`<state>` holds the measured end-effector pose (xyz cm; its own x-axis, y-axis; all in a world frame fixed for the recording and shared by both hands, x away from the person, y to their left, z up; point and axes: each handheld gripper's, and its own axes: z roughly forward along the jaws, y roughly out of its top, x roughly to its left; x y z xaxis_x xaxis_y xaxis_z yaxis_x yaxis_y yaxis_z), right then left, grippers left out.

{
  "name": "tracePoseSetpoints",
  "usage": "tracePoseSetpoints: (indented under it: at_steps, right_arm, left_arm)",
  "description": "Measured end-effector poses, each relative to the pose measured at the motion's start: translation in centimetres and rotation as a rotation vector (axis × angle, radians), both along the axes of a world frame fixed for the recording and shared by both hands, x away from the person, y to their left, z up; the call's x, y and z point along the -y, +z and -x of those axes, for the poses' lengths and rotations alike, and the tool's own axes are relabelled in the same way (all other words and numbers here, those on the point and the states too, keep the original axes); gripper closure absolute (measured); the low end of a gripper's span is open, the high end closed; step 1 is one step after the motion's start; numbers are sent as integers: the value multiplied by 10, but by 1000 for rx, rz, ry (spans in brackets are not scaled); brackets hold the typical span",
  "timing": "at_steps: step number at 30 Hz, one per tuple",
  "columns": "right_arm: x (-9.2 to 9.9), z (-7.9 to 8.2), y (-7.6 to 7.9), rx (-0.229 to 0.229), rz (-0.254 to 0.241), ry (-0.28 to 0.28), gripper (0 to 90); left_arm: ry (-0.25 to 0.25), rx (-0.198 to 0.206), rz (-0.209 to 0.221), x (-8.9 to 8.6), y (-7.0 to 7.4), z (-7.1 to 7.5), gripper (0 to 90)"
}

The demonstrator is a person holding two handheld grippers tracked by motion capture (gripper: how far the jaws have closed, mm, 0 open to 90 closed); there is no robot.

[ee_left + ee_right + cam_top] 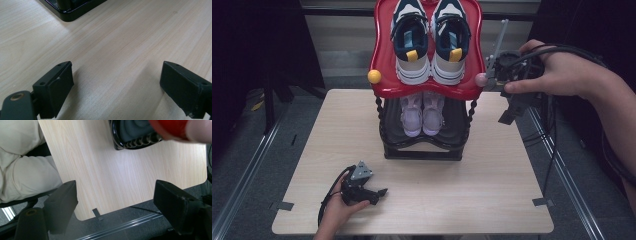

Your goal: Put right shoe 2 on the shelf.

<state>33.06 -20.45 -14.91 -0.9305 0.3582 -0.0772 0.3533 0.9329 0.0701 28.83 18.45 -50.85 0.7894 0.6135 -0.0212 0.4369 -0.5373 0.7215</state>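
The right gripper [507, 107], jaws apart and empty, hung beside the glossy red top shelf [384, 60], nearest the navy-and-white sneakers [429, 37]. The left gripper [379, 192] rested on the pale wooden table [492, 170], jaws apart.

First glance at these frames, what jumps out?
The red top shelf of a two-tier shoe rack at the table's far middle, carrying navy-and-white sneakers. A pale pink pair sits on the black shelf below. The right gripper hangs open by the shelf's right edge; the left gripper rests open near the front edge.
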Motion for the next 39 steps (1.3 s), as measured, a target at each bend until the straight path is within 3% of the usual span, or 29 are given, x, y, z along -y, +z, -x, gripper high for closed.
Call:
tracePoseSetpoints:
  at_steps: [16,33,39]
  right_arm:
    - [19,9,-47,-16,-24,-8,188]
    - [24,16,-92,-33,-50,5,187]
    - [24,18,-112,-53,-22,0,189]
  left_arm:
    - [-8,-6,-8,-1,0,0,110]
    - [-2,-4,-1,0,0,0,110]
    - [-2,-4,-2,0,0,0,110]
